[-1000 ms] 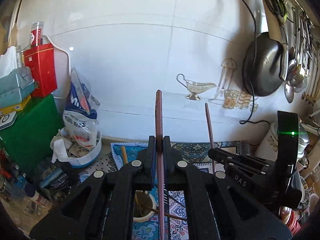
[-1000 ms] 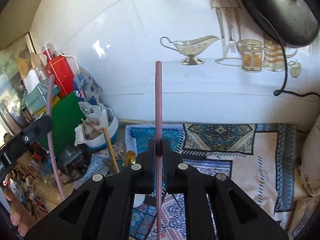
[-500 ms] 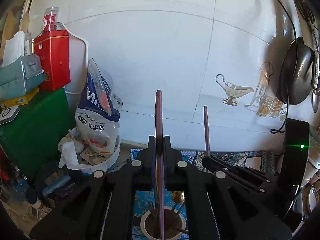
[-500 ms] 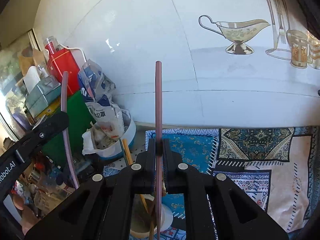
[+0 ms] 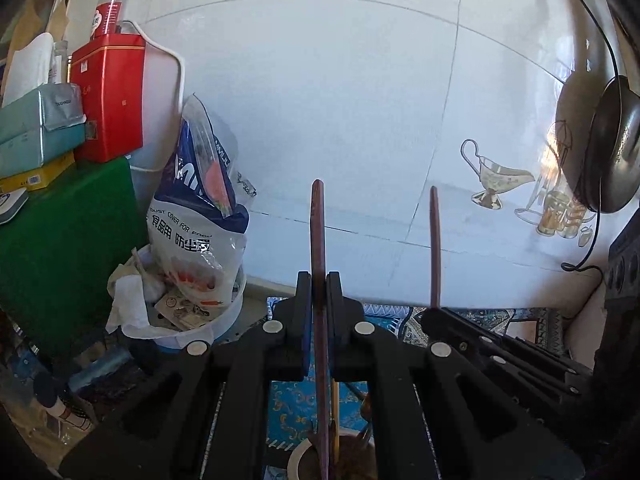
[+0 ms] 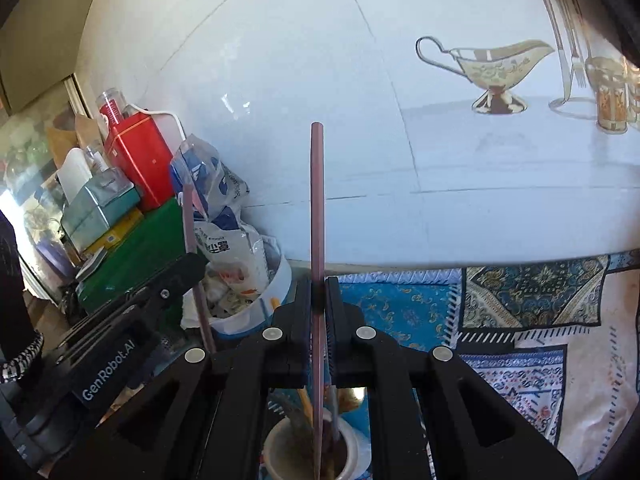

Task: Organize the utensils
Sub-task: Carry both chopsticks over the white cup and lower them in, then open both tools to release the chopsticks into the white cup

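My left gripper is shut on a dark brown chopstick held upright; its lower end reaches down into a white utensil cup below the jaws. My right gripper is shut on a pinkish-brown chopstick, also upright, with its tip inside the same white cup, which holds several other utensils. The right gripper with its chopstick shows at the right of the left wrist view. The left gripper shows at the left of the right wrist view.
A white tub stuffed with bags and paper stands left of the cup, by a green box, a red tin and a teal tissue box. A tiled wall is behind. A patterned cloth covers the counter. A dark pan hangs right.
Both grippers have swung left and lowered over the white cup. The chopsticks' lower ends now sit inside the cup. Both stay shut.
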The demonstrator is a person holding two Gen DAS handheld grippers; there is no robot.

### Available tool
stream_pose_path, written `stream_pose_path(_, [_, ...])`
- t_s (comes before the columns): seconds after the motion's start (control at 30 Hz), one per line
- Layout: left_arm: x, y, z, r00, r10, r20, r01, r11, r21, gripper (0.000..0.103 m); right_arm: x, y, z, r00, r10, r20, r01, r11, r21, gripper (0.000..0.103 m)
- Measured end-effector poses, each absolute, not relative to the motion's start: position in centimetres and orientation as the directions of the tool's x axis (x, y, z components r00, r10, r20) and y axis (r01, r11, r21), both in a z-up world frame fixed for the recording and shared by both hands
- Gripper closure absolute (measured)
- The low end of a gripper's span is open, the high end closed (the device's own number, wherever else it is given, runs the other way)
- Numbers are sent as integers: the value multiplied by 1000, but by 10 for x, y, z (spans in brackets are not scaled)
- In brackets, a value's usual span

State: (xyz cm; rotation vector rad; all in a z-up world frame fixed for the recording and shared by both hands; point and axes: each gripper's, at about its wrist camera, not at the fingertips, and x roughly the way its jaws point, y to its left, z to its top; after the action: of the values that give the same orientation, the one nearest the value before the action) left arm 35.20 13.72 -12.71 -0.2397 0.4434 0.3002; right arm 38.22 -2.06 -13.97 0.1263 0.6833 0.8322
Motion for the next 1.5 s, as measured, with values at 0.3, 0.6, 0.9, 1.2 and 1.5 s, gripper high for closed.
stream_pose_path(0.3, [346, 140, -121, 877, 188, -441, -286, 944, -166, 99, 348, -27, -112, 595, 635, -493, -590, 761, 269, 97])
stream_pose_path(0.6, [339, 155, -110, 907, 115, -406, -207, 959, -192, 99, 329, -18, -124, 714, 518, -471, -435, 855, 282, 97])
stream_pose_path(0.9, [336, 186, -115, 909, 66, -410, -173, 958, -229, 99, 341, 6, -162, 745, 434, -507, -345, 901, 265, 97])
stream_pose_path(1.2, [348, 189, -127, 901, 41, -432, -160, 957, -243, 99, 338, 21, -189, 775, 371, -512, -350, 926, 141, 97])
stream_pose_path(1.5, [358, 179, -133, 901, 13, -433, -139, 955, -262, 99, 330, 8, -193, 722, 399, -566, -385, 911, 151, 97])
